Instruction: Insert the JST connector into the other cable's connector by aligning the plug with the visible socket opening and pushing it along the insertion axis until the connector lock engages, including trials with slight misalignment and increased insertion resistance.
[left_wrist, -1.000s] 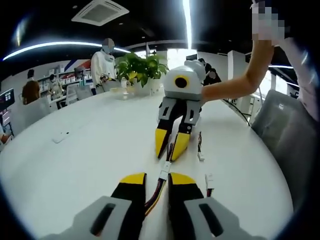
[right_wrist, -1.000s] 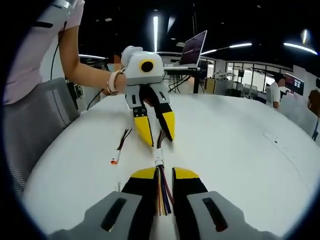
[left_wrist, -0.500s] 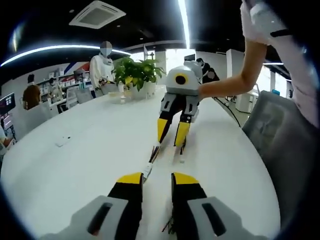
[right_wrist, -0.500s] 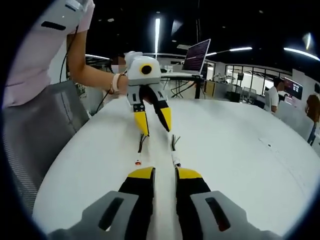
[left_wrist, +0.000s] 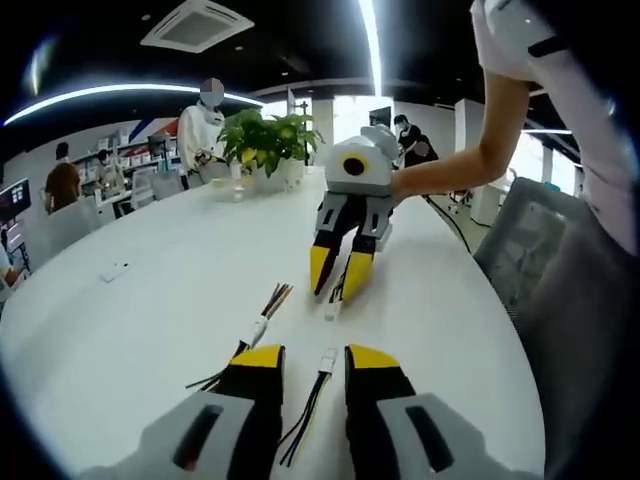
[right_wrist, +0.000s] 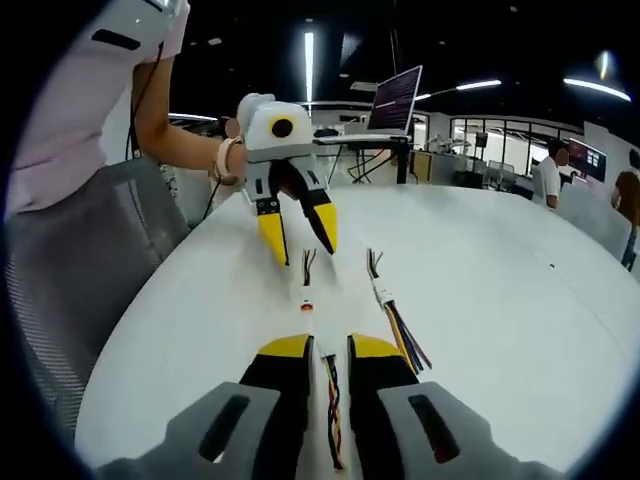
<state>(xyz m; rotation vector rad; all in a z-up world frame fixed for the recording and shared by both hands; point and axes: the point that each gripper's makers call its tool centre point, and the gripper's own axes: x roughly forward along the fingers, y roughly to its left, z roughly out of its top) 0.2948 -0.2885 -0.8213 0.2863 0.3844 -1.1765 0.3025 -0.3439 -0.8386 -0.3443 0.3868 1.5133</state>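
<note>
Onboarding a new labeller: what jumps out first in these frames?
The two yellow-tipped claws facing each other across the white round table: the right claw in the left gripper view, the left claw in the right gripper view. Next, the loose multicoloured wire cables with white connectors lying on the table between them.

Counts on the white table (left_wrist: 150, 300)

Three loose cable pieces with connectors lie there: one multicoloured cable (right_wrist: 397, 318), one short dark cable (right_wrist: 307, 277), and one cable between the near jaws (right_wrist: 331, 420). Two yellow-tipped grippers: left gripper (right_wrist: 298, 235), right gripper (left_wrist: 336, 278). One potted plant (left_wrist: 265, 145), one laptop (right_wrist: 390, 100).
</note>
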